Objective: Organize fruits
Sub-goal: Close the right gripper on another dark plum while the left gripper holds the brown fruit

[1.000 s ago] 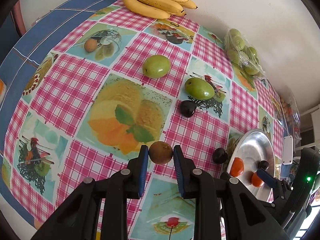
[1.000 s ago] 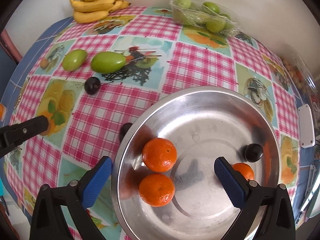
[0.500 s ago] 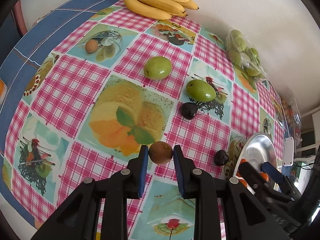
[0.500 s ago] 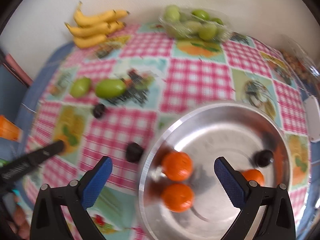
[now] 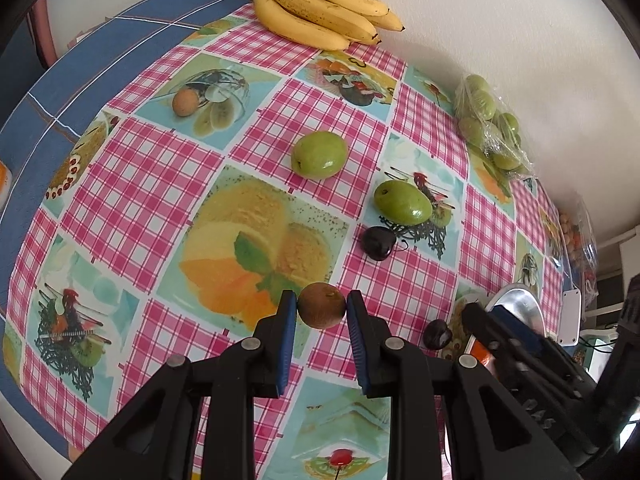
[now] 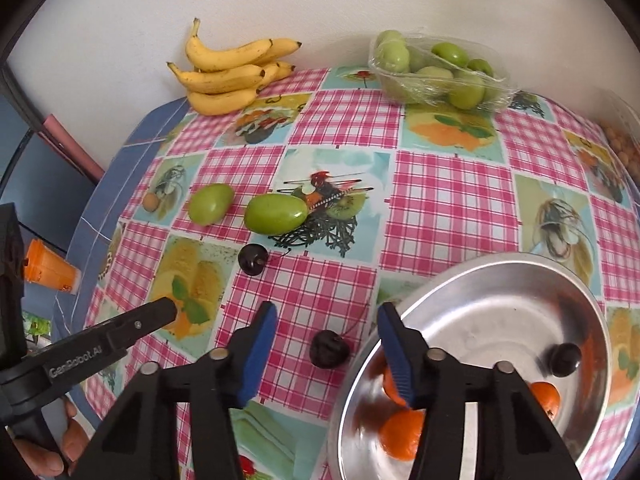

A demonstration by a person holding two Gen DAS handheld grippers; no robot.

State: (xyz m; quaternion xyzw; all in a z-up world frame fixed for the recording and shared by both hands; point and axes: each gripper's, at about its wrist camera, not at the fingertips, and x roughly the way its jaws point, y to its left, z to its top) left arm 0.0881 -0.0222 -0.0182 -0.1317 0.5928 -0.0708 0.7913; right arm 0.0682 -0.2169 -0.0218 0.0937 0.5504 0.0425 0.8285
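Fruits lie scattered over the checked surface: two green plums, bananas by the wall, and dark cherries, while oranges and one cherry already sit in the steel bowl. The left claw grips a small brown fruit (a kiwi, perhaps; the view is too distorted to be sure) between its blue pads. The right claw is closing, with a loose cherry lying between its fingers just outside the bowl's rim, not yet pinched. The step in hand appears to be gathering fruit into the bowl. Next, the right claw needs to pinch that cherry gently and lift it over the rim.
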